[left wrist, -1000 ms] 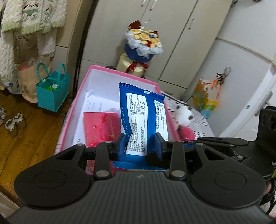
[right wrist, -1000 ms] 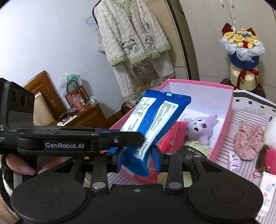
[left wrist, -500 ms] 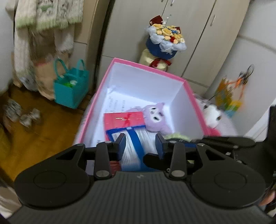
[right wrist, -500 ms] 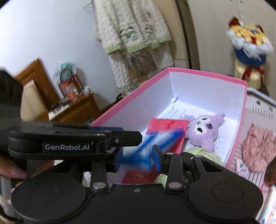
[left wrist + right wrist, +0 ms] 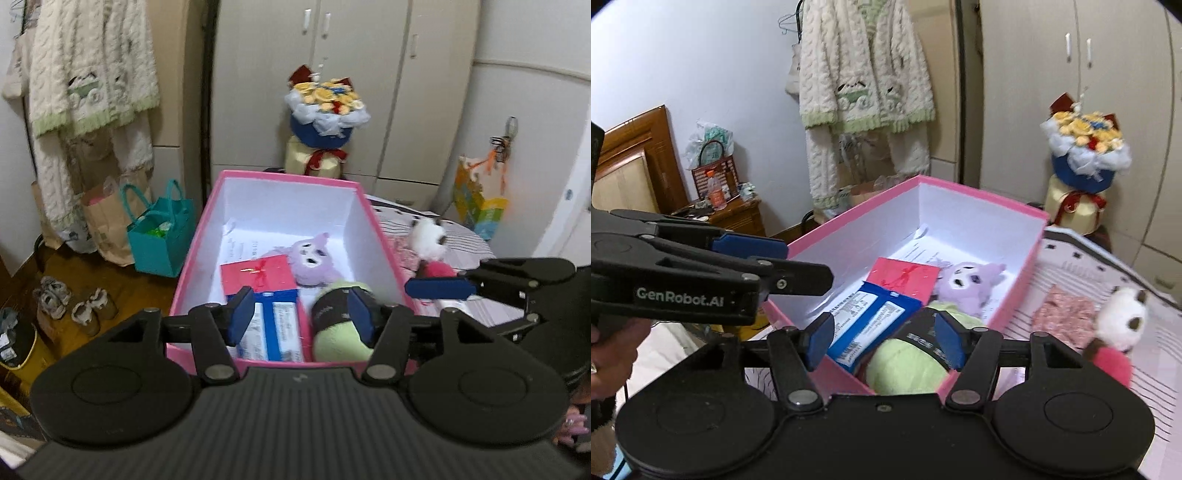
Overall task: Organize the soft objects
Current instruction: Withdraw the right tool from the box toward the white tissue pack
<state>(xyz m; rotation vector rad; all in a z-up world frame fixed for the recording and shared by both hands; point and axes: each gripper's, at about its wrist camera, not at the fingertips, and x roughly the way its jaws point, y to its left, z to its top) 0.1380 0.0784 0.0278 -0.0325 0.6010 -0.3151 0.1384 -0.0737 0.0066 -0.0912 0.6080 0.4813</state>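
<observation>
Both tools, left (image 5: 299,314) and right (image 5: 882,338), have just spread wide, empty; the packet (image 5: 271,325) now lies in the box (image 5: 284,177), lower centre — one item stowed.

A bedroom corner, plainly lit, with cream cupboards.

Tall wardrobe doors (image 5: 354,85) fill the back wall; a knitted cream-and-green cardigan (image 5: 864,85) hangs on the pale wall (image 5: 701,62). The wooden floor (image 5: 122,291) carries small shoes (image 5: 70,302), a teal bag (image 5: 162,236) and a paper bag (image 5: 107,229). A wooden headboard (image 5: 631,162) stands beside a wooden nightstand (image 5: 735,214). A flower bouquet (image 5: 325,122) stands before the wardrobe.
</observation>
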